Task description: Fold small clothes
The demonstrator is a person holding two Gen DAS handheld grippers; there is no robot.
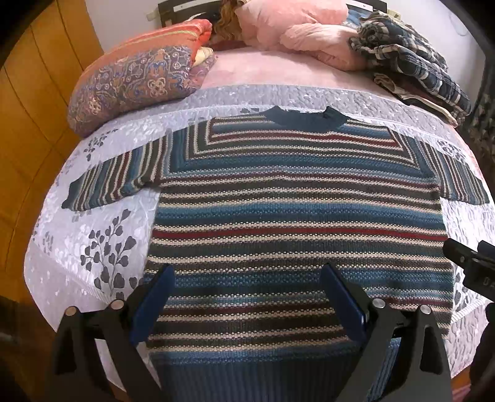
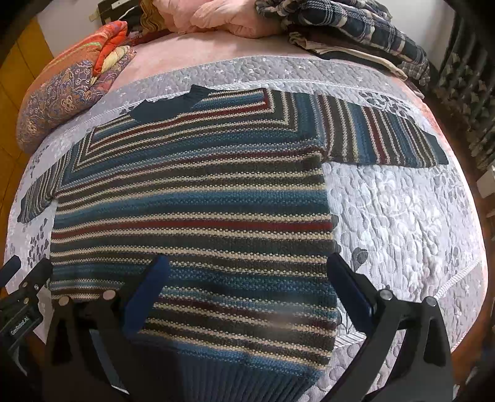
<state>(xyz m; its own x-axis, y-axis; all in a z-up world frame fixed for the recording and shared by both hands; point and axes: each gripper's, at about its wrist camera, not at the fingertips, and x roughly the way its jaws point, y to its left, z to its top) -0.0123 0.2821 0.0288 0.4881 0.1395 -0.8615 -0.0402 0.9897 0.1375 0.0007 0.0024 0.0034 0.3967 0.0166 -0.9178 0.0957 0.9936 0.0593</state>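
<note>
left wrist: striped sweater flat on bedspread.

A bed fills the scene, covered by a pale grey quilted bedspread with dark leaf prints over a pink sheet. On the left stands an orange-brown wooden wardrobe. A white wall rises at the far end. At far right hangs a dark leaf-patterned curtain.
</note>
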